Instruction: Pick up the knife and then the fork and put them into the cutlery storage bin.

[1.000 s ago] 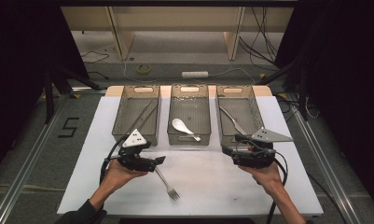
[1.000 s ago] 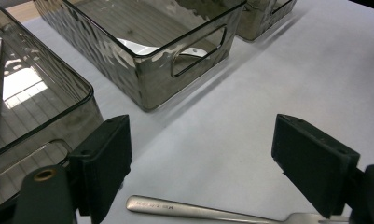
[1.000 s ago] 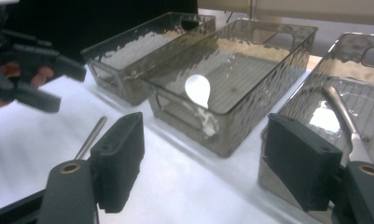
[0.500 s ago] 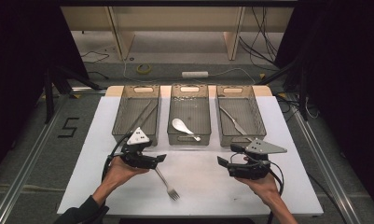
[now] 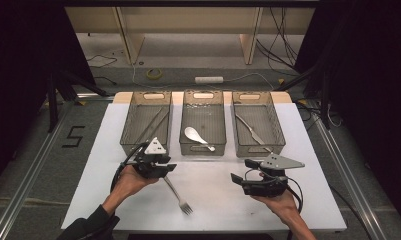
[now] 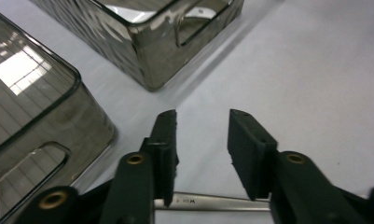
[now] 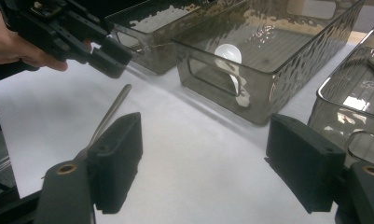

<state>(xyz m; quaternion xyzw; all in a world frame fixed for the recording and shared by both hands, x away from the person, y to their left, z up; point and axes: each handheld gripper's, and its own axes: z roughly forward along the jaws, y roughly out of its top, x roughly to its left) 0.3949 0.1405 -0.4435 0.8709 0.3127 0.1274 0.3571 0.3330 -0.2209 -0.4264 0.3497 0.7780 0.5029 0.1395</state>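
The left tool is hovering over the handle end of the fork, its jaws parted and gripping nothing. In the left gripper view the handle is lying across just behind the pads, on the white worktop, not between them. The fork is lying flat in front of the three bins, tines toward the person.

The clearest change over the last second is on the other side: the right tool has pulled back from the right bin and dropped toward the near edge, turning to face left across the worktop. Its jaws are standing wide apart and empty, and in the right gripper view the fork is lying ahead of it beyond the left pad. The left tool has barely shifted.

To me this is looking like cutlery sorting: a spoon is sitting in the middle bin, a knife in the right, long thin pieces in the left bin. With the right tool clear, the fork is probably next.
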